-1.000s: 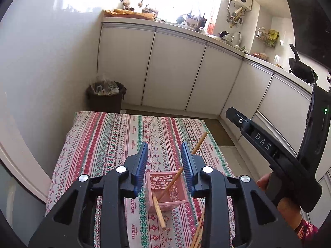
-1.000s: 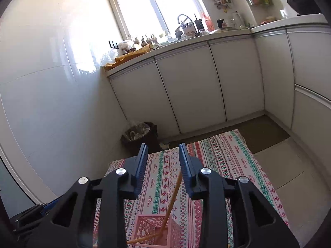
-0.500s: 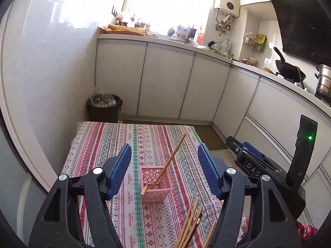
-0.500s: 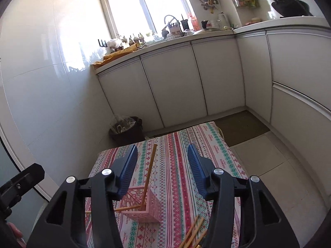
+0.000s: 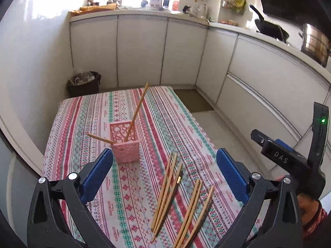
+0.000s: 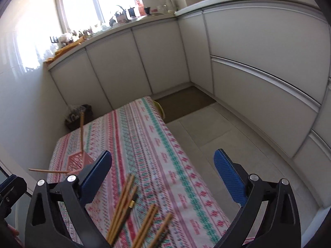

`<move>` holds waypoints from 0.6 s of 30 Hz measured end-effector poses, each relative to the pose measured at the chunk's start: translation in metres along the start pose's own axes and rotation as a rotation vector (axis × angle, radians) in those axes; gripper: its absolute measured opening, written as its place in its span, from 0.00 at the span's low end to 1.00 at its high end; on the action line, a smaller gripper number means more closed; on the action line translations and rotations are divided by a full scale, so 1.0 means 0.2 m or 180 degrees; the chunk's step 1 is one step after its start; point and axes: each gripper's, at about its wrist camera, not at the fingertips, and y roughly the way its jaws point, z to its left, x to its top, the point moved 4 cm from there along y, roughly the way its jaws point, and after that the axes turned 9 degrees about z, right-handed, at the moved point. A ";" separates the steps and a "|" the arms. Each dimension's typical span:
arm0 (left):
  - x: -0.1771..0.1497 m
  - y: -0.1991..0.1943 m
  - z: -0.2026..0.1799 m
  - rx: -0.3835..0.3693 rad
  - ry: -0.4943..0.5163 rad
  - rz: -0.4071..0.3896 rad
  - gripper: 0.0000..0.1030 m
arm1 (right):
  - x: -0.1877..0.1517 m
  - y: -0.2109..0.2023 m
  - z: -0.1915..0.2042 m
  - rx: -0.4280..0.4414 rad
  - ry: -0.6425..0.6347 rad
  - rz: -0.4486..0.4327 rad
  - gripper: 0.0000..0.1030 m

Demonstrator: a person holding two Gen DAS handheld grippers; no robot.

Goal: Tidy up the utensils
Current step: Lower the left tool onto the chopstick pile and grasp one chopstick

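Left gripper (image 5: pixel 164 171): jaws spread wide and opening, nothing pinched or touched; loose chopsticks (image 5: pixel 167 194) are seen on the tablecloth (image 5: pixel 82 119) below the gap, toward the near edge. Right gripper (image 6: pixel 162 174): jaws likewise wide and opening, nothing held. Pink basket (image 5: pixel 125 142) is set mid-cloth, toward the left edge, with one chopstick (image 5: pixel 137 110) stood tilted in it and another (image 5: pixel 99 138) stuck out sideways. In the right wrist view the basket (image 6: pixel 77 161) is partly hidden by the left finger, the loose chopsticks (image 6: pixel 124 204) blurred and cut off at the bottom.
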 end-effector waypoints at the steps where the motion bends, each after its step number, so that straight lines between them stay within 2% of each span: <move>1: -0.02 0.04 -0.02 0.0007 0.0036 0.0098 0.93 | -0.03 0.01 -0.05 -0.0053 0.0011 0.0067 0.93; 7: -0.16 0.30 -0.16 -0.0048 0.0223 0.0700 0.93 | -0.19 0.09 -0.23 -0.0149 -0.0051 0.0543 0.93; 10: -0.25 0.42 -0.21 -0.0023 0.0350 0.0981 0.93 | -0.26 0.11 -0.26 -0.0217 -0.0156 0.0682 0.93; 16: -0.30 0.65 -0.28 -0.0017 0.0474 0.1354 0.92 | -0.29 0.18 -0.33 -0.0203 -0.0093 0.1025 0.93; 18: -0.30 0.72 -0.29 -0.0127 0.0456 0.1512 0.78 | -0.30 0.19 -0.36 -0.0192 -0.0026 0.1087 0.93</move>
